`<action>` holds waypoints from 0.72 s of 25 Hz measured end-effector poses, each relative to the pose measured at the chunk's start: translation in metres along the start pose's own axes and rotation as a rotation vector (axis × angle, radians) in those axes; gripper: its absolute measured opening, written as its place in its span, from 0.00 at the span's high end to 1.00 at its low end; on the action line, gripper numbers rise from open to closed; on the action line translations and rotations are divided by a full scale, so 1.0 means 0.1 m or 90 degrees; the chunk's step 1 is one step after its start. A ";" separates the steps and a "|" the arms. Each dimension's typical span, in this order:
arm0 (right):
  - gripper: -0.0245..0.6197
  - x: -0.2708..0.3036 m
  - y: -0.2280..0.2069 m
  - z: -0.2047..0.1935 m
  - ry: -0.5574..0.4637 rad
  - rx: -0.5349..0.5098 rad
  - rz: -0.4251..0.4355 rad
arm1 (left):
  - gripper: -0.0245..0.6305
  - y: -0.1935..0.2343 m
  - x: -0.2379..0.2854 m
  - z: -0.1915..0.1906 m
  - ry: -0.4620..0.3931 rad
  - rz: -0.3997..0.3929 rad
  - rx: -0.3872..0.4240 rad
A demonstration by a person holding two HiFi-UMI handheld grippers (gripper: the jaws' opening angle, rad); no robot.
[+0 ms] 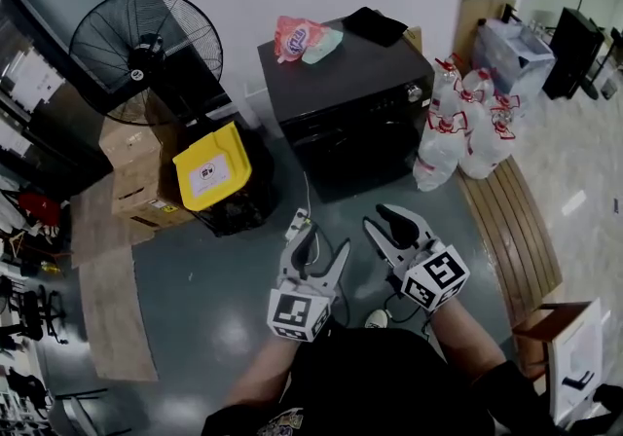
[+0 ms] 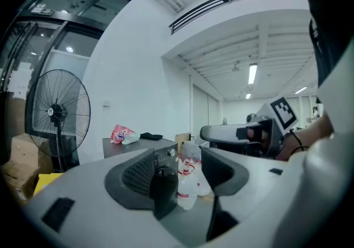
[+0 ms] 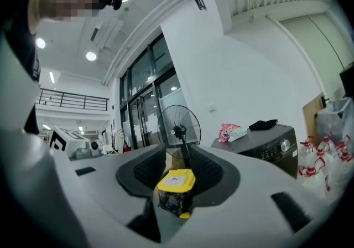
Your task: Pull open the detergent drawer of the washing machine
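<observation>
The black washing machine stands against the far wall, a silver knob on its front panel; no detergent drawer can be made out at this distance. Both grippers hover low in the head view, well short of the machine. My left gripper is open and empty, and in the left gripper view it looks at the machine's panel. My right gripper is also open with a narrower gap and holds nothing; the right gripper view has the machine off to the right.
A pink bag and a black cloth lie on the machine's top. Several water jugs stand at its right beside a wooden slatted bench. A yellow-lidded bin, cardboard boxes and a floor fan are to the left.
</observation>
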State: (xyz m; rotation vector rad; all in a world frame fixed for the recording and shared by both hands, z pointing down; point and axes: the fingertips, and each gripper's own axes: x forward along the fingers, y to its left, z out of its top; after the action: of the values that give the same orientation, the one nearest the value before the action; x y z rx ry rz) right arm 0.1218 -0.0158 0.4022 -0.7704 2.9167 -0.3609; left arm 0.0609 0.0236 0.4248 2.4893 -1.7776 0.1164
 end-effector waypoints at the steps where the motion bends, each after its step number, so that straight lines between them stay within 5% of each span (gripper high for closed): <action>1: 0.72 0.05 -0.02 0.01 -0.006 0.016 -0.003 | 0.59 0.05 0.01 0.00 -0.001 -0.002 0.000; 7: 0.61 0.45 -0.11 0.02 -0.022 0.085 -0.027 | 0.56 0.48 0.07 0.00 0.001 -0.012 -0.001; 18: 0.54 1.38 -0.31 -0.09 -0.027 0.150 -0.095 | 0.55 1.45 0.36 0.04 0.012 -0.066 -0.002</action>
State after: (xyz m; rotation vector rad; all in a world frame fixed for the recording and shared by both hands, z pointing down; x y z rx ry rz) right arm 0.0155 -0.1093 0.4136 -0.9449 2.7189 -0.6776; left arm -0.0643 -0.0571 0.4281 2.5632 -1.6376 0.1292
